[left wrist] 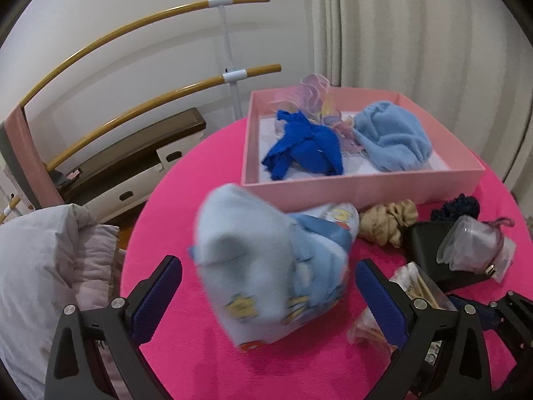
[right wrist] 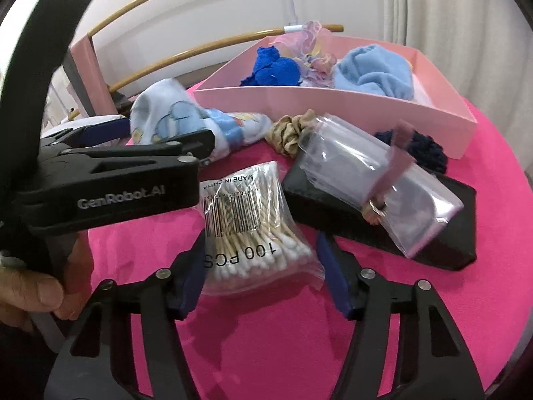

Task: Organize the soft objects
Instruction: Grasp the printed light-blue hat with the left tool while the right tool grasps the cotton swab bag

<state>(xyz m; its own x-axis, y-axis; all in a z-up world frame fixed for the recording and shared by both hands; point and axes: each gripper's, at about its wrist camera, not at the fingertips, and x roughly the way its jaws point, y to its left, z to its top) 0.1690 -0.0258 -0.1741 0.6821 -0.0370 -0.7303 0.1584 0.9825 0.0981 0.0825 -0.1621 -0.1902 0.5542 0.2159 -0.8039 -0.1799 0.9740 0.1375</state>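
A light blue printed sock [left wrist: 266, 266] lies bunched on the pink table, between the fingers of my left gripper [left wrist: 266, 296], which is open around it. The sock also shows in the right wrist view [right wrist: 186, 123], with the left gripper [right wrist: 160, 140] beside it. A pink box [left wrist: 363, 190] behind holds a dark blue cloth [left wrist: 306, 150], a pale blue fleece piece [left wrist: 393, 140] and a pastel scrunchie [left wrist: 316, 93]. A beige scrunchie [left wrist: 389, 220] and a navy scrunchie [left wrist: 456, 206] lie in front of the box. My right gripper [right wrist: 260, 276] is open around a bag of cotton swabs [right wrist: 246, 220].
A black flat case [right wrist: 443, 233] lies at the right with a clear plastic pouch [right wrist: 376, 180] on it. A round pink tablecloth [left wrist: 200, 350] covers the table. A bed with pillows [left wrist: 43, 266] and a railing [left wrist: 133, 26] lie beyond the left edge.
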